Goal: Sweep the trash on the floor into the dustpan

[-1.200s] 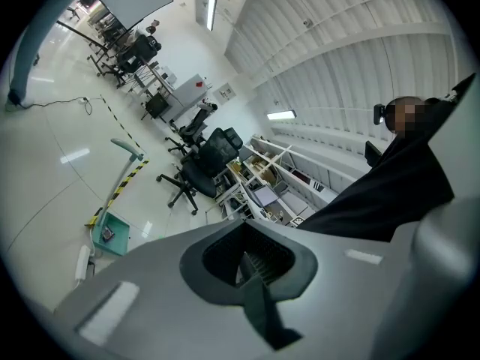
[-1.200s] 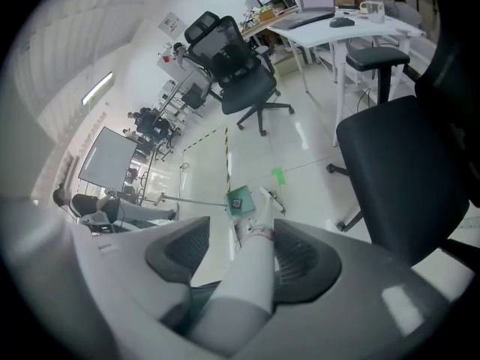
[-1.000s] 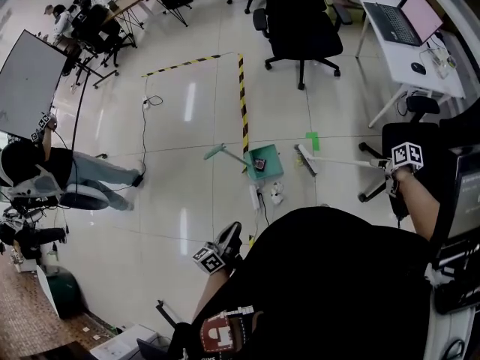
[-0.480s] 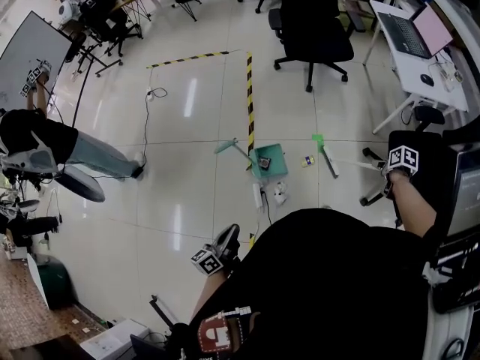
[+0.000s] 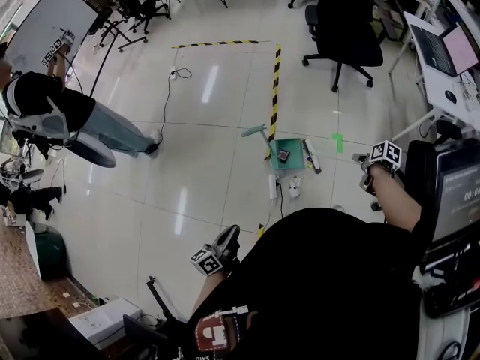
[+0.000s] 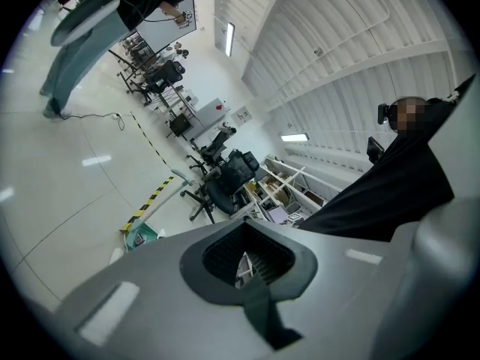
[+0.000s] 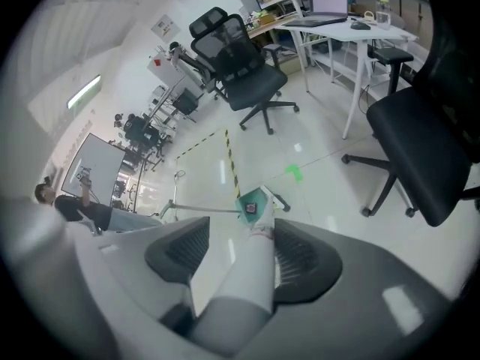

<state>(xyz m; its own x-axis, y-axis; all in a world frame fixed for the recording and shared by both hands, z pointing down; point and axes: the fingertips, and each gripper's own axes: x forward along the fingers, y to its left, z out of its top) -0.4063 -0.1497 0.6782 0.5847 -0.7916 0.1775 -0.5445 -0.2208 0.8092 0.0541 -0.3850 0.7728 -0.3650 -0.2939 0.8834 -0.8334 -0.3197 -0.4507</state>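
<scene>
Sweep stroke, judged near its end. The right gripper (image 7: 252, 252) is clamped on the broom handle (image 7: 238, 276). The broom head (image 5: 311, 156) is set against the right edge of the dustpan (image 5: 295, 164), which stands on the floor (image 5: 210, 126) beside the striped tape (image 5: 274, 81). Dark trash (image 5: 283, 154) lies inside the pan. The left gripper (image 6: 247, 265) is held low, jaws together on nothing. White items (image 5: 295, 190) lie just nearer the person; whether they are trash cannot be told. If so, the head must be carried behind them and drawn toward the pan's mouth.
</scene>
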